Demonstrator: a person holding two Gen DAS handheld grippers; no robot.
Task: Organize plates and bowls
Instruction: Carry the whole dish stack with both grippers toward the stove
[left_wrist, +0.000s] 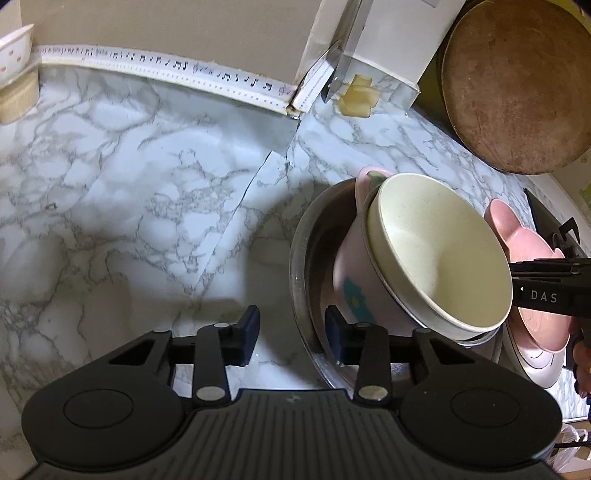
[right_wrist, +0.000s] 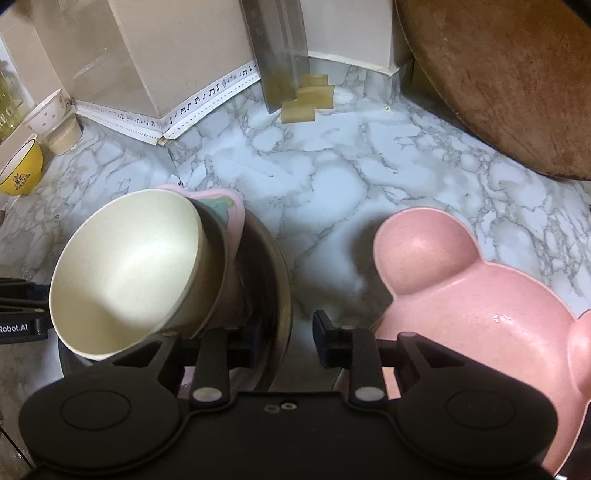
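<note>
Left tool (left_wrist: 291, 338) apart, right tool (right_wrist: 282, 341) apart, both hold nothing | cream bowl (left_wrist: 439, 251) leans tilted in metal pan (left_wrist: 306, 266) mid worktop (left_wrist: 129, 177) | a bump may tip it out.

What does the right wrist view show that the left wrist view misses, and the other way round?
Only the right wrist view shows the yellow bowl at far left and the right tool, open and empty. Only the left wrist view shows the left tool, also open, and the white plate under the pink bear-shaped dish. Both show the cream bowl tilted inside the pink flowered bowl in the steel basin, plus the round wooden board.
</note>
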